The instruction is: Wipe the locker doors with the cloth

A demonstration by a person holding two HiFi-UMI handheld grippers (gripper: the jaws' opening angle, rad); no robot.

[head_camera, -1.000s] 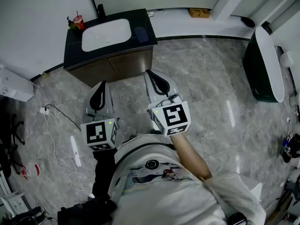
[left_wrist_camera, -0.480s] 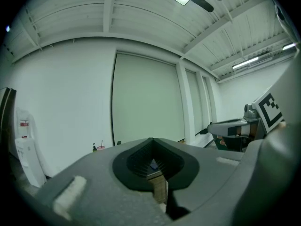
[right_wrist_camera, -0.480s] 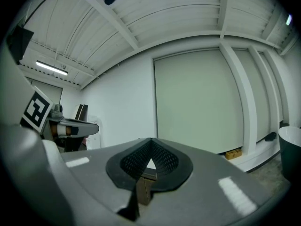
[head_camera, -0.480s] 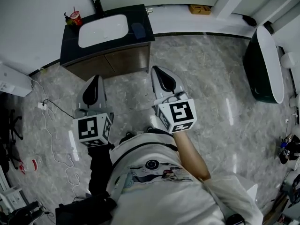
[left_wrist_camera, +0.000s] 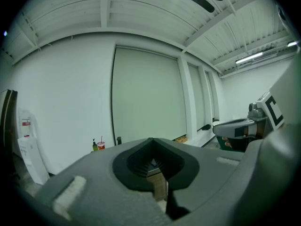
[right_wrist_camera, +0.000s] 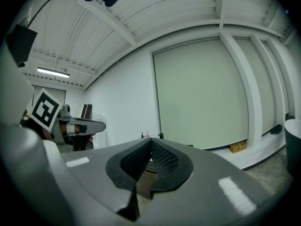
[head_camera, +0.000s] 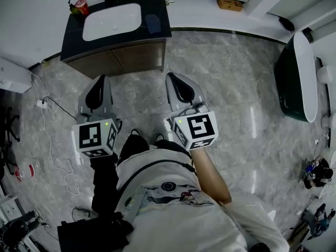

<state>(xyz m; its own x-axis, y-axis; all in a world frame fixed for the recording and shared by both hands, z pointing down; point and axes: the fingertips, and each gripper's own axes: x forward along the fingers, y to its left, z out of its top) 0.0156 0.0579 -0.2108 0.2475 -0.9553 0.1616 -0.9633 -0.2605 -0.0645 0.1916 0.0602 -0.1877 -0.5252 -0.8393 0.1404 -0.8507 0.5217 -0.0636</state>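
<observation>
- Two locker doors (head_camera: 123,63): brown wood-grain fronts, side by side under a dark countertop (head_camera: 71,38) that holds a white basin (head_camera: 112,21).
- State: both doors shut and level with each other, with a thin vertical seam between them.
- Pose: upright, facing out over the grey marbled floor (head_camera: 231,88).
- Location: against the white wall (head_camera: 37,14), upper left of the head view.

The grey veined stone floor (head_camera: 236,88) is gleaming glossy, mirroring lights. At upper left, wood-grain cabinet doors (head_camera: 123,63) are looking matt under a dark countertop (head_camera: 157,9) and smooth white basin (head_camera: 111,21). The left gripper (head_camera: 97,83) and right gripper (head_camera: 176,80) are showing matt grey plastic shells.
</observation>
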